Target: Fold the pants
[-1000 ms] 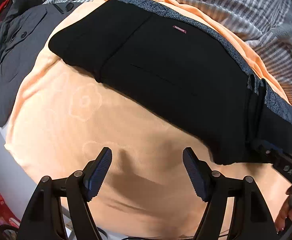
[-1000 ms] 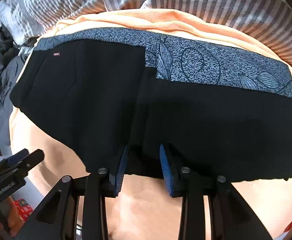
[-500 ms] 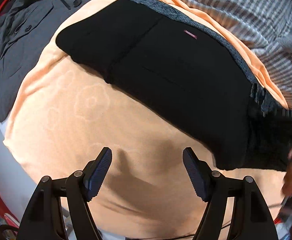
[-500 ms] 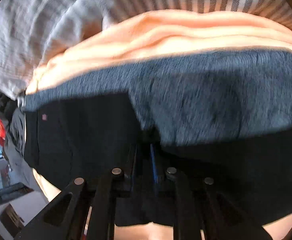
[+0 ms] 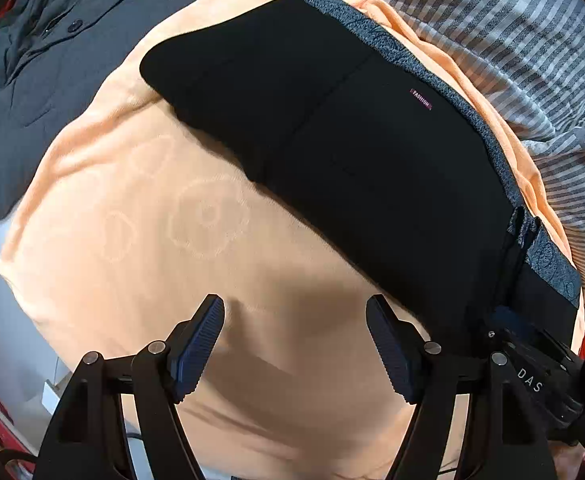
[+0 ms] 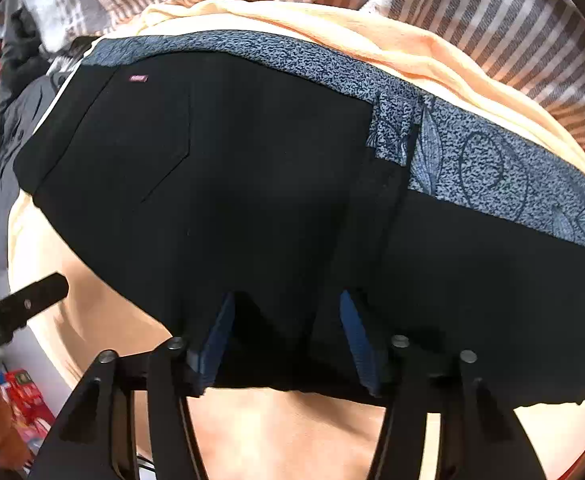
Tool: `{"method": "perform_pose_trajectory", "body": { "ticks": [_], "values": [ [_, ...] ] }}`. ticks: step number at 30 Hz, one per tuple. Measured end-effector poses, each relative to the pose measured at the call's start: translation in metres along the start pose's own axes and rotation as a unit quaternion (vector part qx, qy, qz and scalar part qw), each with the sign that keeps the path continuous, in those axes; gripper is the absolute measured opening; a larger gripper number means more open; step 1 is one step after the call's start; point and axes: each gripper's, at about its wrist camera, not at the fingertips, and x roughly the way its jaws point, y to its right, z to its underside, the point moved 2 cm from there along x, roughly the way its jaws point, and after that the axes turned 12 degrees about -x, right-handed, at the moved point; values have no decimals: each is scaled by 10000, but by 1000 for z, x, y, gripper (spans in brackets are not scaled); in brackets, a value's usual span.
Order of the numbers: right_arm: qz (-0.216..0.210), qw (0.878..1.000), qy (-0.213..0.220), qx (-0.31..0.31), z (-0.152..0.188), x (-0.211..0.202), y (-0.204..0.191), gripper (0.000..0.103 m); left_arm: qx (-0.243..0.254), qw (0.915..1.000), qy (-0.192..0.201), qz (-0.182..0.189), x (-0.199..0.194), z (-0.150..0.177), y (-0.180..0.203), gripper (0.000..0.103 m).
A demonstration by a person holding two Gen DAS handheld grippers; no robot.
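- the black pants (image 5: pixel 356 152) lie folded on a peach-orange blanket (image 5: pixel 164 240); in the left wrist view they run as a band from 11 o'clock down to 4 o'clock.
- a blue-grey patterned waistband (image 6: pixel 472 168) edges the far side of the pants, with leaf and swirl shapes in the right wrist view; a belt loop (image 6: pixel 392 132) of the same cloth stands out near its middle.
- a small pink label (image 5: pixel 421 99) sits on the black cloth close to the waistband; the same label shows at 10 o'clock in the right wrist view.
- the left hand-held gripper (image 5: pixel 295 344) hovers over bare blanket at 6 o'clock, its ribbed blue pads (image 5: pixel 200 344) wide apart and holding nothing, clear of the pants.
- the right hand-held gripper (image 6: pixel 288 340) is at the near hem of the pants, its pads (image 6: pixel 216 340) spread, with black cloth lying between and over them; the pads do not pinch it.
- in the left wrist view the right hand-held gripper shows at 4 o'clock, against the corner of the pants.
- a grey buttoned jacket (image 5: pixel 40 72) lies at 10 o'clock, beside the blanket.
- grey-and-white striped bedding (image 5: pixel 512 52) fills the far side, from 12 to 3 o'clock.
- red packaging (image 6: pixel 24 400) shows at 8 o'clock in the right wrist view; what it holds cannot be told.
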Motion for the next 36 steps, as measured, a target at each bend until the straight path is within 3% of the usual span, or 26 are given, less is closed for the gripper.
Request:
{"method": "perform_pose_trajectory", "body": {
  "ticks": [11, 18, 24, 29, 36],
  "values": [
    [188, 9995, 89, -218, -4, 11, -11, 68, -152, 9998, -22, 115, -4, -7, -17, 75],
    [375, 9982, 367, -289, 0, -16, -22, 68, -383, 9986, -7, 361, -5, -19, -31, 75],
    [1082, 9904, 777, -363, 16, -44, -11, 68, -776, 9907, 74, 1114, -11, -42, -47, 75],
    [635, 9962, 488, 337, 33, -25, 20, 68, -1042, 9812, 32, 1626, -5, -59, -59, 75],
    [820, 9953, 504, -111, 31, -24, 12, 71, -1195, 9622, -176, 2440, 18, -83, -52, 75]
  ]
}}
